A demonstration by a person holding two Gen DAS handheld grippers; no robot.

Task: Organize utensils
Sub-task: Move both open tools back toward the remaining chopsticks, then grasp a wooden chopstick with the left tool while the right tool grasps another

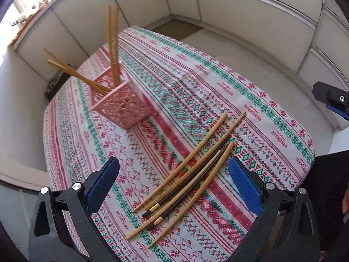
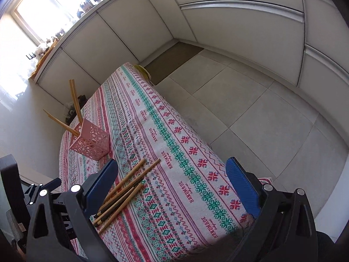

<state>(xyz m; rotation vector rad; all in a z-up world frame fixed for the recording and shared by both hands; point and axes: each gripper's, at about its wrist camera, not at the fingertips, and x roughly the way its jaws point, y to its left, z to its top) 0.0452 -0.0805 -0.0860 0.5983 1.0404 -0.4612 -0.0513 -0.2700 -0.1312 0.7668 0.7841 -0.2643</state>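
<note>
A pink perforated holder [image 1: 118, 103] [image 2: 90, 142] stands on the patterned tablecloth [image 1: 272, 113] [image 2: 185, 152] with several tan chopsticks [image 1: 113, 43] [image 2: 75, 100] leaning out of it. A loose bunch of tan and black chopsticks [image 1: 189, 174] [image 2: 122, 192] lies flat nearer me. My left gripper [image 1: 174, 168] hovers open above that bunch, its blue pads [image 1: 102, 183] spread to either side. My right gripper [image 2: 172, 172] is open too, with the bunch beside its left pad [image 2: 102, 185]. Neither holds anything.
White cabinet fronts [image 2: 218, 28] wrap around the room. Grey floor tiles [image 2: 250, 109] lie past the table's right edge. A bright window [image 2: 43, 11] and a cluttered counter sit at the upper left. Part of the right gripper [image 1: 331, 96] shows at the left view's right edge.
</note>
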